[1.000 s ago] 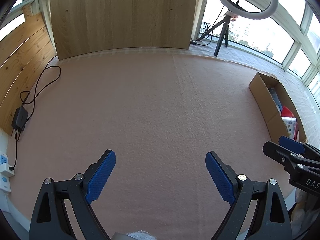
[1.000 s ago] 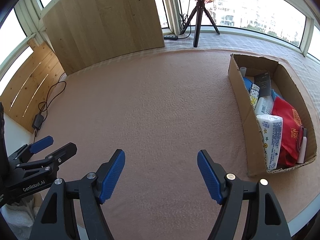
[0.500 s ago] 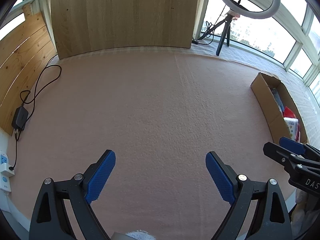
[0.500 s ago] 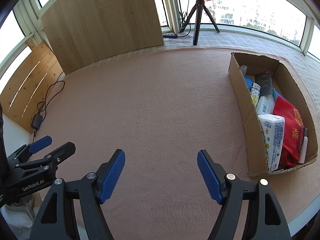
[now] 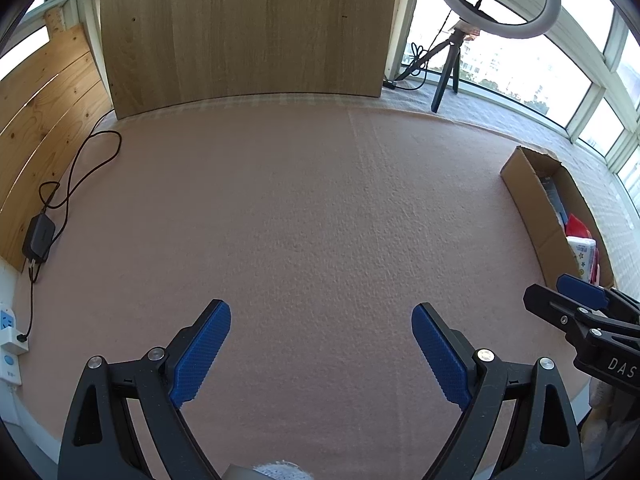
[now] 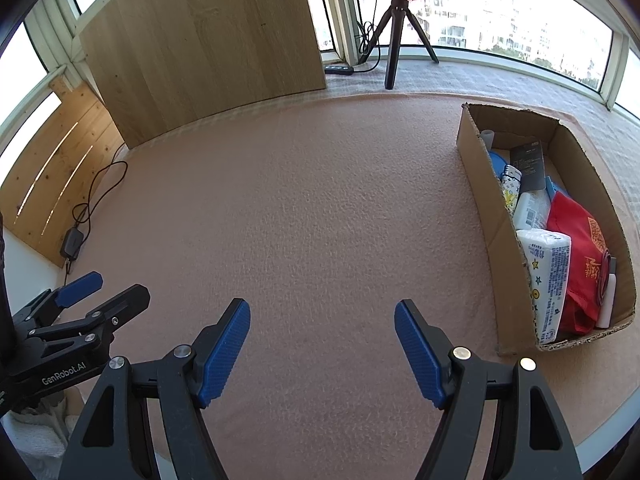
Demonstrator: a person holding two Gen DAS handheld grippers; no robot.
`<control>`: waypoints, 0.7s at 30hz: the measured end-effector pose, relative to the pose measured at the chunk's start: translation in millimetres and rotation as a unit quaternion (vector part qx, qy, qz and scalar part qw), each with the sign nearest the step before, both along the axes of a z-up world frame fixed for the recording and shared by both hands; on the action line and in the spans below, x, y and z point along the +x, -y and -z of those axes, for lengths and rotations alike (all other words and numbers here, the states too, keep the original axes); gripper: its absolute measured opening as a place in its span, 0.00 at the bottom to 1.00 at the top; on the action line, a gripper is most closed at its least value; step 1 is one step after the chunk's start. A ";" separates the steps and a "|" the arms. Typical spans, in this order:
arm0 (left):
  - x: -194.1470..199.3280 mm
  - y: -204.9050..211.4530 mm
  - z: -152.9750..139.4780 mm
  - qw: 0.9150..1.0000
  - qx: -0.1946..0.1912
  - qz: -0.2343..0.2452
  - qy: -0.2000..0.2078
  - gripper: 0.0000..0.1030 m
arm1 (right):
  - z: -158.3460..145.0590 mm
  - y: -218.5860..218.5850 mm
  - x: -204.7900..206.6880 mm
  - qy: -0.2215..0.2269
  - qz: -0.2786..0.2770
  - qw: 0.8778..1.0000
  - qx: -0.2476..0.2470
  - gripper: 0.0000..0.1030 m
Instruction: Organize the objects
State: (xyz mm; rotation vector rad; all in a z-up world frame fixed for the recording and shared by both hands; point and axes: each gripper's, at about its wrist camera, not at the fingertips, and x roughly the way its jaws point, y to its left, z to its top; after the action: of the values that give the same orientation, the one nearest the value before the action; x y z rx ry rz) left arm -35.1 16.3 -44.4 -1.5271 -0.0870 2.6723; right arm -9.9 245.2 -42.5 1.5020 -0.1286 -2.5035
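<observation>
The left tool point(image 5: 321, 354) has black plastic arms with two blue bumpy pads point(image 5: 201, 354) and shiny silver screws. The right tool point(image 6: 322, 350) looks the same. White letters on one side say "GenRobot.AI"; the other shows "DAS".

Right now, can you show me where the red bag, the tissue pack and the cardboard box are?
red bag point(image 6: 576, 256): right wrist view, middle of its red front.
tissue pack point(image 6: 546, 276): right wrist view, its printed wrapper.
cardboard box point(image 6: 486, 216): right wrist view, its near side wall.
</observation>
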 end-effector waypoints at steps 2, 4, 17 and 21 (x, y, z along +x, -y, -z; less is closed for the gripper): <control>-0.5 0.0 -0.4 1.000 0.000 0.001 0.000 0.91 | 0.2 -0.2 -0.3 0.000 0.000 1.000 0.000 0.69; -0.7 -0.2 -0.4 1.000 0.000 0.001 0.000 0.92 | 0.2 -0.3 -0.5 0.000 0.000 1.000 0.000 0.69; -0.7 -2.8 -0.8 1.000 -0.002 0.001 0.000 0.92 | 0.5 -1.0 -0.9 0.001 0.001 1.000 -0.001 0.69; -0.5 -3.7 -0.2 1.000 -0.003 0.002 0.000 0.92 | 0.5 -1.0 -1.1 0.001 0.001 1.000 -0.001 0.69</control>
State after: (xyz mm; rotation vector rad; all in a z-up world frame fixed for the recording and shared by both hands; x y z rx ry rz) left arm -35.6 20.0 -44.2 -1.5281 -0.0772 2.6710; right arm -10.9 246.2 -42.9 1.5045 -0.1313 -2.5023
